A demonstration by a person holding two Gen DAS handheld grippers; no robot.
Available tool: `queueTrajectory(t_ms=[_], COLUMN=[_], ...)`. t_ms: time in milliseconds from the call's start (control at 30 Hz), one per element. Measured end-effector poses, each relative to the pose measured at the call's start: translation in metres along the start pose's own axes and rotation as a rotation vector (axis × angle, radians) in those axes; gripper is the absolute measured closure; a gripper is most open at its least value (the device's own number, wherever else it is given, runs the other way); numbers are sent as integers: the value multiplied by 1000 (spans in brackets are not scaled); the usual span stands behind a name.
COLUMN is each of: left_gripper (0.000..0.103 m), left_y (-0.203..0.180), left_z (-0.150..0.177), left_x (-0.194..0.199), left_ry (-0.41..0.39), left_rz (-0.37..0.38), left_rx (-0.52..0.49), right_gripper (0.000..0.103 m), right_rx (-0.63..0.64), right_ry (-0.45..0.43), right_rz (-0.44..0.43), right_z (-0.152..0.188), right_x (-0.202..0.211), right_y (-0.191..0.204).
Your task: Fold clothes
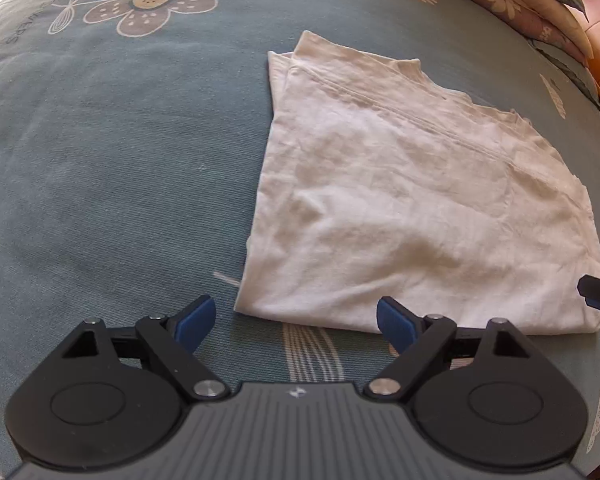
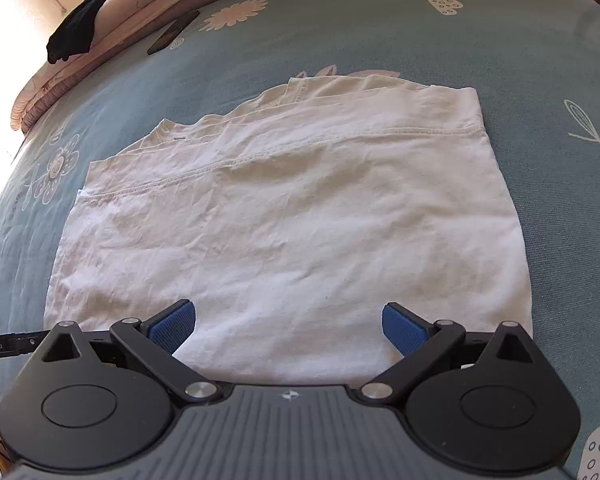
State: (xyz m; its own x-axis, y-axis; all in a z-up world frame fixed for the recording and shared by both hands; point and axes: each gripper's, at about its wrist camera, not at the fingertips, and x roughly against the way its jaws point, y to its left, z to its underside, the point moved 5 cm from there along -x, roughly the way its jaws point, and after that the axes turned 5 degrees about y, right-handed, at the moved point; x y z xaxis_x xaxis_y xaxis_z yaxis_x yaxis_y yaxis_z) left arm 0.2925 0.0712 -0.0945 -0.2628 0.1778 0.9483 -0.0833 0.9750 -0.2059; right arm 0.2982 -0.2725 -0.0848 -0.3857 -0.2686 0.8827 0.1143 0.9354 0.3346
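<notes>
**Already part-folded, the white garment lies ahead of both pairs of fingers**

Seen from the left wrist, the left gripper hangs over the bed, its blue fingers spread wide with nothing between them. The white garment lies ahead and to the right: its near left corner sits just beyond the gap, and the near edge runs off rightward past the right-hand finger. Its long side stretches away toward the far pillows. A dark tip of the other tool shows at the right border, by the cloth's near right corner.

From the right wrist, the right gripper is likewise spread and empty, but it sits squarely over the garment; both fingers hover above the cloth near its front edge, touching or not I cannot tell. A stitched hem crosses the cloth from left to right farther on, with doubled layers behind it.

So the right hand looks the nearer to a grip; the left seems to need a shift rightward to reach its corner before the next fold.
</notes>
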Motion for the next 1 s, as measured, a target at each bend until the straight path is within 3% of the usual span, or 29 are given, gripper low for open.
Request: queueTrajectory(t_ms=[100,300,500,733,833,967,1000], left_gripper=[15,15,15,15,15,15,15], left_y=[7,-1,-2,15,35,58,60], left_z=[-4,-6,-7,-4,-6,-8,-9], left_x=[5,-8,3,8,-3,10,14], left_ry=[-19,-4,-21,37,113,102,98], left_rz=[33,98,291,466,459,452,456], left_rx=[-26,-280,-384,-431,-390,-364,-361], right_gripper=[2,2,2,2,2,2,9], right_rx=[16,104,185,323,382,464,487], right_ry=[9,32,86,153,164,154,155], right_rz=[-10,-11,-5,-6,-9,-45,-58], right_z=[-1,-8,-9,-8,-10,-12,-12], right_x=[-2,-5,-16,-37,-45,-49,-52], right_y=[7,36,75,138,164,197,205])
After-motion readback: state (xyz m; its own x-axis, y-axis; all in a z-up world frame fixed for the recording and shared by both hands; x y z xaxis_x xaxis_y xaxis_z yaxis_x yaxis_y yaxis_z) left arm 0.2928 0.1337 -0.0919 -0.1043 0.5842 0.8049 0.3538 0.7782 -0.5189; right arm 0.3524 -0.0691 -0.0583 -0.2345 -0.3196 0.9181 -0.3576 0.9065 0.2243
